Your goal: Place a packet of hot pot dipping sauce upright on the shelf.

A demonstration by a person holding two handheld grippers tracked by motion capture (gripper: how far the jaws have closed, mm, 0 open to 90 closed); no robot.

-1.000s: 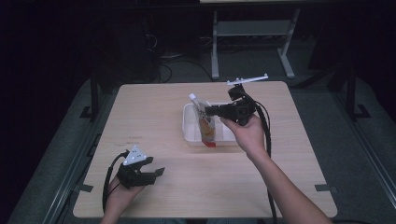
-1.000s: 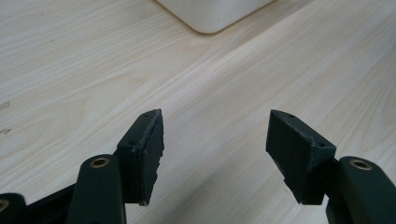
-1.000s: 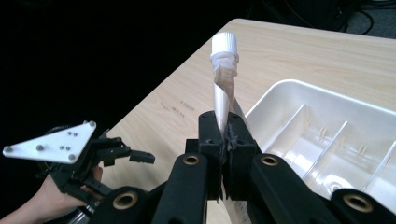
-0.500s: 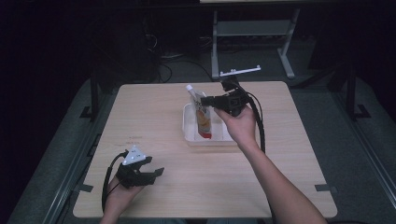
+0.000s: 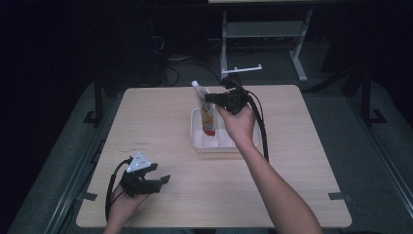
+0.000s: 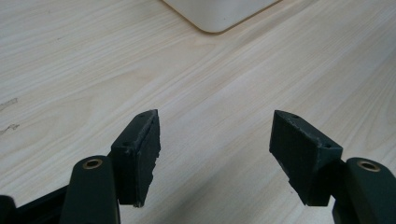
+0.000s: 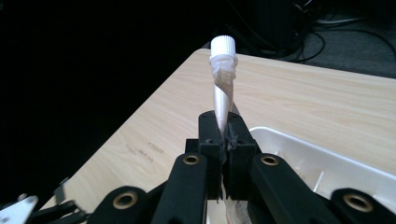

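A spouted pouch [image 5: 207,109] with a white cap and a red and orange print hangs upright over the left part of a white tray [image 5: 225,145]. My right gripper [image 5: 210,97] is shut on its upper part, just below the spout. In the right gripper view the pouch [image 7: 223,88] rises from between the pressed jaws of that gripper [image 7: 226,123], with the tray [image 7: 327,158] below. My left gripper [image 5: 160,176] rests near the table's front left. Its jaws have just been opening and now stand wide open [image 6: 215,135] over bare wood, with nothing between them.
The wooden table [image 5: 292,161] has bare room on both sides of the tray, whose corner [image 6: 215,14] lies ahead of the left gripper. A white metal stand [image 5: 263,34] and cables lie on the dark floor beyond the far edge.
My right hand has carried the pouch leftward and a little farther away, over the tray's left end. The left hand has stayed where it was.
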